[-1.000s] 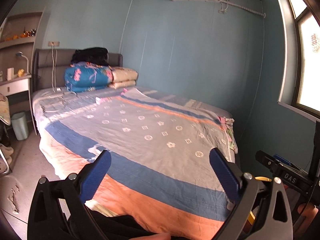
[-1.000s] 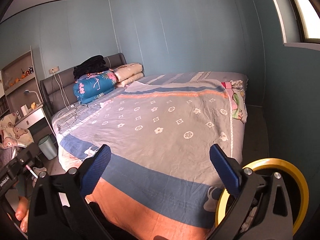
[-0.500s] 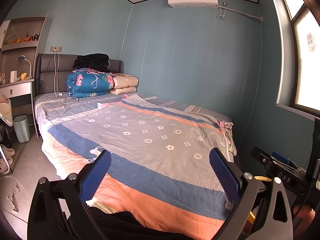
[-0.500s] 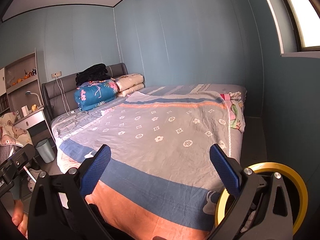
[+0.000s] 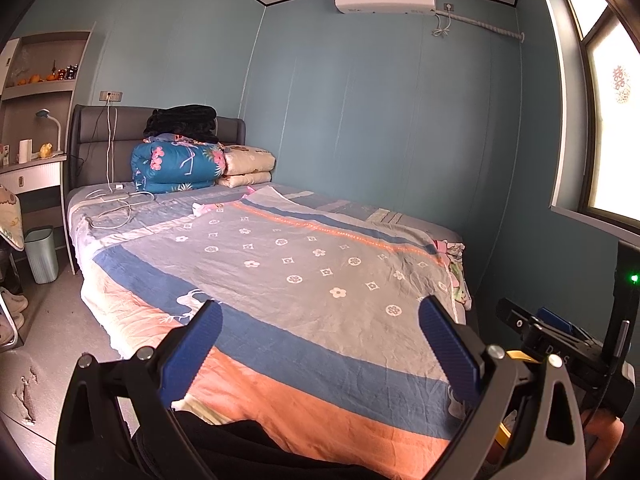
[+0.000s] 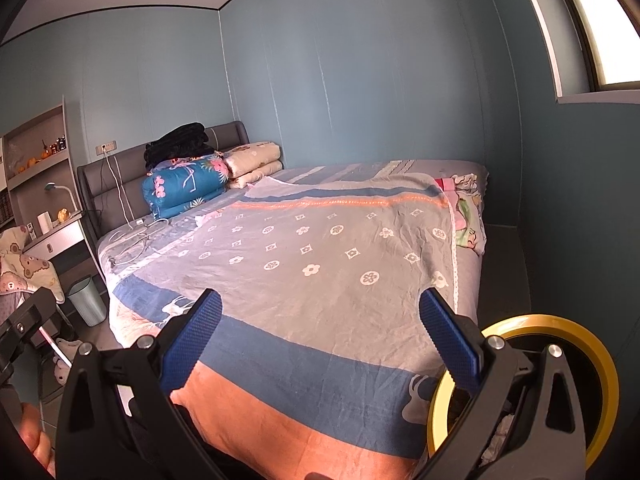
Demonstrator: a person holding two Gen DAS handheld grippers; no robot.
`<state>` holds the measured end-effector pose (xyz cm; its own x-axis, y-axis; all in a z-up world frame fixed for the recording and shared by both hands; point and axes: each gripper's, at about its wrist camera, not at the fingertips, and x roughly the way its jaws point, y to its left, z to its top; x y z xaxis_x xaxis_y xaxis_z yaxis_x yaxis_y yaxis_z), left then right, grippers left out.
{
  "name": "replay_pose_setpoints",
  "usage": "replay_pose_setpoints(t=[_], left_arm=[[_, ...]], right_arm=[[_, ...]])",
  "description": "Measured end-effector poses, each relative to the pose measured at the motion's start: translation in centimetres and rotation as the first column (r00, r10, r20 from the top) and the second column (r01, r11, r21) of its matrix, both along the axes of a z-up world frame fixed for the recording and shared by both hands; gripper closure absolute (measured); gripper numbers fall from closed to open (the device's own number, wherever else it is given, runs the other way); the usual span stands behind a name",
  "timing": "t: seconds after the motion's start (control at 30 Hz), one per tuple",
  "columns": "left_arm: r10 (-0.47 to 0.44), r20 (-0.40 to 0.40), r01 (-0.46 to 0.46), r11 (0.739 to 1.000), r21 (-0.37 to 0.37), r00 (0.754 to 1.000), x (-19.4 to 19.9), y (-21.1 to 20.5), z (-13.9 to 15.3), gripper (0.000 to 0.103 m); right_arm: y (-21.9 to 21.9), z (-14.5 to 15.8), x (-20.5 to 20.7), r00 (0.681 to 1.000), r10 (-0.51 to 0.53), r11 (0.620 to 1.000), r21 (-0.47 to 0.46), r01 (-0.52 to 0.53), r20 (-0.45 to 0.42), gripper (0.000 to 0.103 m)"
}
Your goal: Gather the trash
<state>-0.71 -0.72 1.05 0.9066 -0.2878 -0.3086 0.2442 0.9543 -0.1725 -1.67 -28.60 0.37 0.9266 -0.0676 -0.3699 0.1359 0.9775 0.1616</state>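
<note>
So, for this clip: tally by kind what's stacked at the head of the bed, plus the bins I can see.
Blue floral quilt: 1
Black blanket on top of it: 1
Cream folded quilt beside it: 1
Pale green bin on the floor left of the bed: 1
Yellow-rimmed bin by the foot of the bed: 1
Total: 5

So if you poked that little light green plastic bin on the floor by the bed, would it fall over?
The light green plastic bin probably slides or tips easily: it looks thin-walled, so likely light. It stands taller than it is wide and seems narrower at the base, which favours tipping if pushed near the rim. What is inside cannot be seen, so its weight is a guess.
</note>
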Motion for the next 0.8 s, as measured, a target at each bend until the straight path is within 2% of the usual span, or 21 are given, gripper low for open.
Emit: replay_pose_setpoints(t=[0.8], left_arm=[[-0.006, -0.012, 0.006, 1.000, -0.004, 1.000, 0.09, 0.09, -0.05, 0.008]], right_arm=[[0.00, -0.52, 0.30, 1.000, 0.003, 1.000, 0.006, -0.003, -0.017, 0.008]])
